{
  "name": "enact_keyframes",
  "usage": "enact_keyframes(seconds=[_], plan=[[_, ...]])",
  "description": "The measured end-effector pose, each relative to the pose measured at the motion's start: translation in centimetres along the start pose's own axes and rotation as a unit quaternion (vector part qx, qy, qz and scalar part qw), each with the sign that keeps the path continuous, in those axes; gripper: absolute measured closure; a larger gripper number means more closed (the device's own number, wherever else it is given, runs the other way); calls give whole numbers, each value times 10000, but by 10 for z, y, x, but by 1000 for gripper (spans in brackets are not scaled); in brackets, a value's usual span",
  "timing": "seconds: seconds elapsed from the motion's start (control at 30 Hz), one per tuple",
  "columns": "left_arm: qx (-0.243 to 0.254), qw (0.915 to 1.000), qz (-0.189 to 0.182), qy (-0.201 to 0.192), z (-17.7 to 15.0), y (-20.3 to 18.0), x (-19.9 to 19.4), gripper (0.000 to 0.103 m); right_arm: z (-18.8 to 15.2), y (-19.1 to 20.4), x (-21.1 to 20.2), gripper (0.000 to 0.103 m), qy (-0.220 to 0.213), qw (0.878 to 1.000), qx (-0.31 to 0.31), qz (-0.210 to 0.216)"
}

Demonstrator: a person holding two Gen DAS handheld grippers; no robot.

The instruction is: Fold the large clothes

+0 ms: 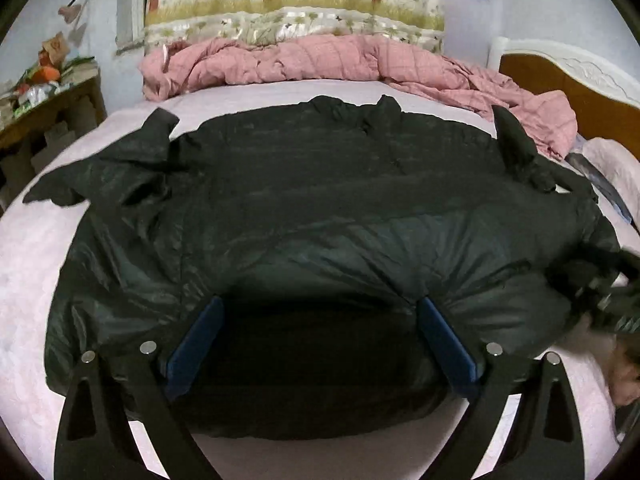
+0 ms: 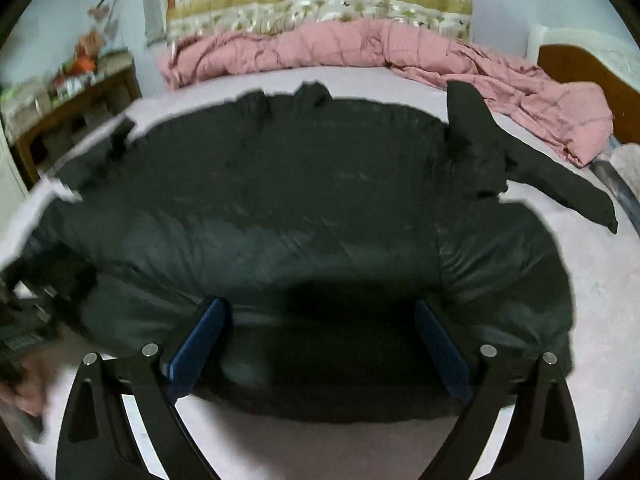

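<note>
We hold both grippers' fingers (image 1: 444, 332) wide above the black jacket (image 1: 320, 208), spread flat on the bed (image 1: 24, 264) beyond our fingertips (image 2: 440, 336) for folding.

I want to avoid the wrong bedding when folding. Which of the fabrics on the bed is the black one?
The puffy jacket spread flat across the middle of the pale sheet; the pink quilt is bunched along the far edge.

One black padded coat (image 1: 304, 200) lies spread on one bed (image 1: 24, 264); one pink quilt (image 1: 320, 60) is bunched behind it; one printed curtain (image 1: 296, 0) hangs above; two claws show, left claw (image 1: 320, 344) and right claw (image 2: 320, 344).
</note>
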State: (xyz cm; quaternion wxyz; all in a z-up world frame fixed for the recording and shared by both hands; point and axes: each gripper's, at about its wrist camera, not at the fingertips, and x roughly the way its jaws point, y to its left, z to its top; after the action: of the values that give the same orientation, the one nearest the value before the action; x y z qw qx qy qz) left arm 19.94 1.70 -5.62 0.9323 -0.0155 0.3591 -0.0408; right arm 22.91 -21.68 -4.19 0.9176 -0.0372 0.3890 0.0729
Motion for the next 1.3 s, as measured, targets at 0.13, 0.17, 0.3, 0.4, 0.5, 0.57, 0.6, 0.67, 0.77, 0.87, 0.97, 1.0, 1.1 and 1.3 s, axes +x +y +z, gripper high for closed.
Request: enact_keyframes(seconds=[0.13,0.17,0.3,0.4,0.5,0.57,0.6,0.67,0.77,0.87,0.97,1.0,1.1,1.3], plan=[[38,9997,107,218,-2,-2,10,4,-6,-8,7,5,-4,9997,145,170],[96,9995,175,225,-2,-4,11,4,-8,-7,9,5,4,9999,118,123],[126,9994,197,245,-3,-6,14,4,-10,3,14,4,32,9998,-97,-169],[74,9998,115,158,-4,-4,11,4,-9,3,14,4,17,9998,-104,-181],[-49,9999,-42,-107,-5,1,1,4,-10,-1,12,4,-6,9999,-67,-135],[-115,9993,-110,-332,-5,4,-9,4,-11,-2,11,4,-33,9999,-63,-131],[-138,9988,-143,-450,-5,5,-14,4,-11,-2,10,4,-47,9999,-59,-130],[-176,9980,-199,-568,-5,7,-19,4,-11,-2,9,4,-75,9999,-42,-110],[-276,9970,-222,-692,-5,11,-26,4,-12,-3,7,4,-115,9999,-16,-78],[-339,9955,-170,-870,-7,15,-36,4,-13,-2,1,4,-255,9996,-34,-117],[-376,9935,-223,-1052,-15,19,-49,4,-16,-3,-12,4,-557,9984,-25,-91],[-457,9925,-381,-1067,-19,25,-55,4,-18,-3,-18,4,-663,9978,-31,-90],[-1024,9856,-991,-910,-38,57,-66,4,-25,0,-36,4,-692,9966,-435,-99],[-1453,9842,-790,-625,-58,92,-81,6,-43,-18,-67,4,-621,9956,-636,-289]])
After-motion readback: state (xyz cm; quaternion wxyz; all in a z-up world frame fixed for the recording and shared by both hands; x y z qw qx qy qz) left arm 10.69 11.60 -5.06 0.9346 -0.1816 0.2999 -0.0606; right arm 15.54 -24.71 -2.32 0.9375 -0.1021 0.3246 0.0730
